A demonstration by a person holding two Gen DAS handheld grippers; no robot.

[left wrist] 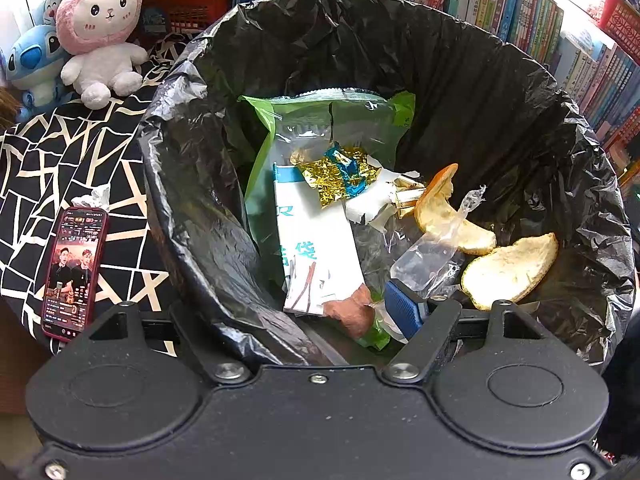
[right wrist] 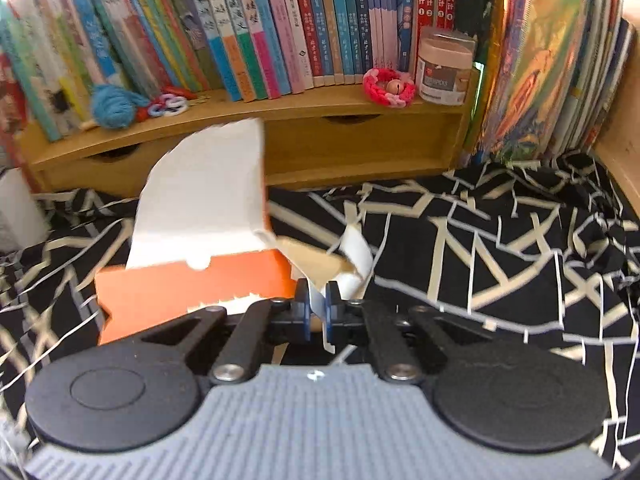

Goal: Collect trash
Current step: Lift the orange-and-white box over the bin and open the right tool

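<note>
Right hand-held gripper [right wrist: 317, 307] pinches a torn orange-white cardboard box [right wrist: 192, 288].

Black bin liner [left wrist: 460, 64], orange-and-white carton [right wrist: 192, 284], black-and-cream patterned cloth [right wrist: 480, 248].

We see the torn orange-and-white carton [right wrist: 192, 280] tilted above the patterned cloth, and wrappers and peels inside the black-lined bin [left wrist: 520, 92].

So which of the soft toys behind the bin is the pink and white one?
The bunny plush, sitting upright on the patterned cloth left of the trash bin. The two toys beside it, further left, are blue.
</note>
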